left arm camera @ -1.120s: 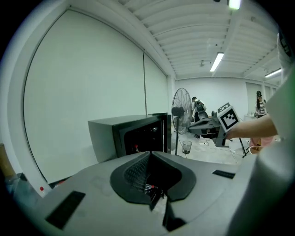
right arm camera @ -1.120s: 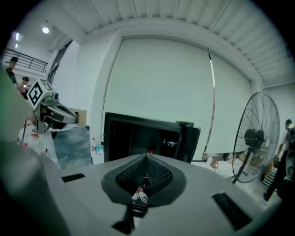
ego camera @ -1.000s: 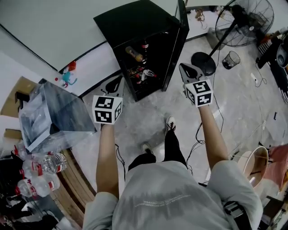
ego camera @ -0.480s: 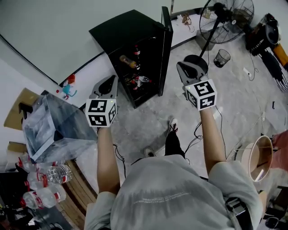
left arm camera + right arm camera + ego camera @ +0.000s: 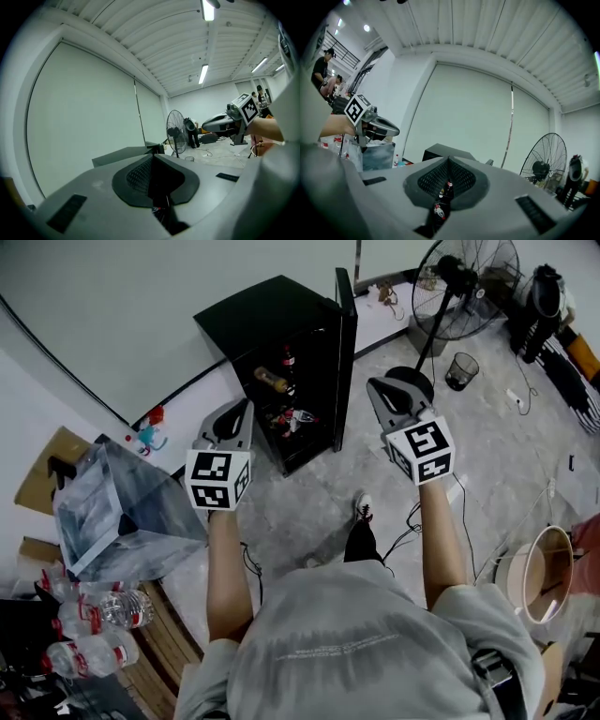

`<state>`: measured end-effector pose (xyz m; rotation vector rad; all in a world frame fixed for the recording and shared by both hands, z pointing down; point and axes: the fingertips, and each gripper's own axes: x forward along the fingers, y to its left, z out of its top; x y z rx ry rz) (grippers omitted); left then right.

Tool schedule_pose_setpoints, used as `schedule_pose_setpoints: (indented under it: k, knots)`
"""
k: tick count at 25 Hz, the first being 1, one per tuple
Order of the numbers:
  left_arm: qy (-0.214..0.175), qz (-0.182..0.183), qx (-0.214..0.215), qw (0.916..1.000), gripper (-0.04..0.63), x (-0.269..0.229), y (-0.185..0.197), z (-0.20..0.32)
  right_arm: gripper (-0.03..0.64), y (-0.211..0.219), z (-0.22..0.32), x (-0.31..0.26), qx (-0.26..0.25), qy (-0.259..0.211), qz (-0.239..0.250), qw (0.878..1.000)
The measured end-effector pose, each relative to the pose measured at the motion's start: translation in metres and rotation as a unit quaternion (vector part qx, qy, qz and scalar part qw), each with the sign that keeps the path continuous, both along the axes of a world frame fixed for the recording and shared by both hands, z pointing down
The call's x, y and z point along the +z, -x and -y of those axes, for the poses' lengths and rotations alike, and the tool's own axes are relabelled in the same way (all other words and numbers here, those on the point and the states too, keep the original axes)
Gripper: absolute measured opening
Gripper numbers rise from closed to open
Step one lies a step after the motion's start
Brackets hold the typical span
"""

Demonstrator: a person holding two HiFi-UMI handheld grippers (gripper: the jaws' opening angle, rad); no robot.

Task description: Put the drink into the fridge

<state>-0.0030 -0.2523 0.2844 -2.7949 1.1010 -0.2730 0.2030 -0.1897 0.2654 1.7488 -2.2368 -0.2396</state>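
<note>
The black fridge [image 5: 272, 315] stands open on the floor, its door [image 5: 345, 343] swung to the right. Drink bottles [image 5: 272, 381] lie and stand on its shelves. My left gripper [image 5: 236, 411] hovers in front of the fridge's left side, jaws shut and holding nothing. My right gripper [image 5: 378, 385] is held beside the door's edge, also shut and holding nothing. In the right gripper view the closed jaws [image 5: 447, 161] point at the fridge [image 5: 440, 152], and bottles [image 5: 449, 186] show through the slit. The left gripper view's jaws [image 5: 152, 159] meet tightly.
A standing fan [image 5: 464, 277] and a small bin [image 5: 459, 371] are right of the fridge. A clear plastic box [image 5: 112, 512] and water bottles [image 5: 94, 615] sit on a wooden surface at the left. A white bucket [image 5: 534, 573] and cables lie at the right.
Both grippers have tipped up so their jaws aim at the fridge, and the person has shifted slightly. Neither gripper has opened or taken hold of anything.
</note>
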Motion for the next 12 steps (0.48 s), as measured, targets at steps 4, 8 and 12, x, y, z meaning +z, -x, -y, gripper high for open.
schedule_pose_setpoints:
  k: [4,8,12]
  knots:
    - [0.001,-0.003,-0.001,1.0000,0.015,-0.001,0.005,-0.006,0.000,0.010,-0.006,-0.007,-0.010,-0.004,0.003,1.000]
    - [0.001,-0.004,-0.001,1.0000,0.015,-0.002,0.007,-0.010,0.000,0.012,-0.006,-0.008,-0.012,-0.003,-0.003,1.000]
    - [-0.001,-0.002,-0.001,1.0000,0.015,-0.002,0.009,-0.014,0.000,0.012,-0.009,-0.005,-0.012,-0.002,0.007,1.000]
